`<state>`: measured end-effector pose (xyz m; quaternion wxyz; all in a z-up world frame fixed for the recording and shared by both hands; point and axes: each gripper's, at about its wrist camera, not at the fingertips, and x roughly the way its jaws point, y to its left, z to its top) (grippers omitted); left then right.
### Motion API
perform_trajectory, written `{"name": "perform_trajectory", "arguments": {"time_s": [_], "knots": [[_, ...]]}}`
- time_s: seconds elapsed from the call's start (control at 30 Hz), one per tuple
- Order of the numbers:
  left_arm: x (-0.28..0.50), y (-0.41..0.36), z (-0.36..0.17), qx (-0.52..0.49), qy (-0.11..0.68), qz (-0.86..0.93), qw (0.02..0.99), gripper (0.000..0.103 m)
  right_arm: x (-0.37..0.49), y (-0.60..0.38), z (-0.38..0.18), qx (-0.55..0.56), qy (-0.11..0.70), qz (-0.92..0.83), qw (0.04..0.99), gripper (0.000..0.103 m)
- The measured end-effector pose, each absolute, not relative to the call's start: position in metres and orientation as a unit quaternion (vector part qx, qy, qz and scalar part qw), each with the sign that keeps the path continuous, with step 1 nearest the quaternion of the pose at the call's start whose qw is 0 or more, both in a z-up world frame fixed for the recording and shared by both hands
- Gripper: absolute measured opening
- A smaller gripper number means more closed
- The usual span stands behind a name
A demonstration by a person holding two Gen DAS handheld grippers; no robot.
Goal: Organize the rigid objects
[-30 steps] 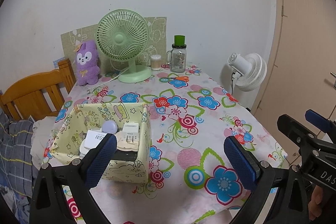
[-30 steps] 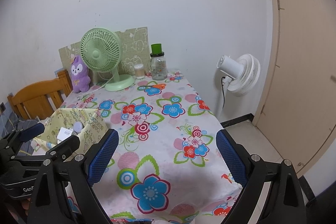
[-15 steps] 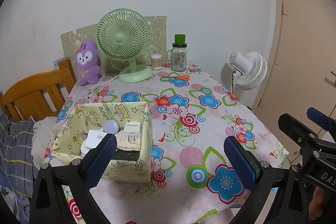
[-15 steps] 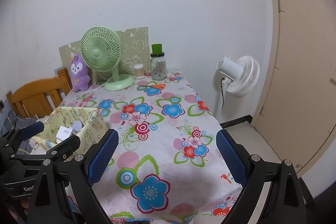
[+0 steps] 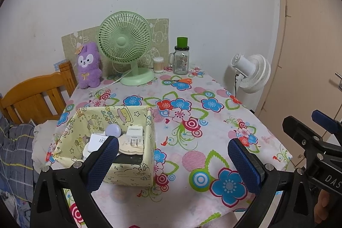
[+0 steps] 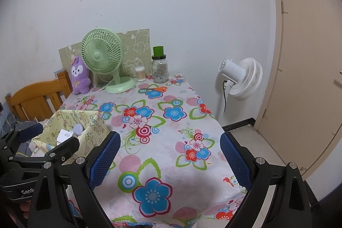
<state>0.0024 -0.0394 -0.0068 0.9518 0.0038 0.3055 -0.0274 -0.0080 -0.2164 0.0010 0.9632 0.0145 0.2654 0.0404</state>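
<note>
Inside the yellow fabric box [image 5: 128, 172], at the near left of the counter [image 5: 213, 121], the small hard things are already sitting together: a white plug adapter [image 5: 134, 136], a second white charger [image 5: 97, 140], a lilac round piece [image 5: 114, 129] and a flat cream disc [image 5: 130, 147] over something dark. I am judging from this that most of the sorting is done.

Measured from that box, what is left looks sparse. The orange-handled scissors [image 5: 179, 80] are lying well beyond it, toward the far side, just in front of the glass jar with the green lid [image 5: 181, 58]. A cotton-swab tub [image 5: 158, 65] is standing beside the jar, and the green desk fan [image 5: 126, 46] and the purple plush [image 5: 88, 65] are standing farther back from the box, against the wall. Whether any of these is meant to be moved I cannot tell; the scissors seem the likeliest remaining candidate.

The left tool [image 5: 173, 160] is hanging over the box's near right corner with its blue pads wide apart and nothing between them. The right tool [image 6: 171, 160] is hanging to the right of the box, over bare flowered cloth, pads equally wide apart and gripping nothing.
</note>
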Motion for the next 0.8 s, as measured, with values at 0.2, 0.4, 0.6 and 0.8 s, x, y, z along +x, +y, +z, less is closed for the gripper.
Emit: {"name": "perform_trajectory", "arguments": {"time_s": [0.2, 0.4, 0.6, 0.8], "knots": [[0.0011, -0.0392, -0.006, 0.003, 0.305, -0.027, 0.952, 0.103, -0.0104, -0.2154, 0.0015, 0.015, 0.264, 0.04, 0.964, 0.096], [0.0007, -0.0392, -0.005, 0.003, 0.305, -0.026, 0.952, 0.103, -0.0111, -0.2149, 0.0018, 0.015, 0.264, 0.04, 0.964, 0.096], [-0.0001, -0.039, -0.0034, 0.003, 0.304, -0.027, 0.952, 0.103, -0.0134, -0.2144, 0.0016, 0.022, 0.267, 0.043, 0.963, 0.096], [-0.0002, -0.039, -0.0034, 0.003, 0.304, -0.027, 0.952, 0.103, -0.0133, -0.215, 0.001, 0.02, 0.268, 0.042, 0.962, 0.096]]}}
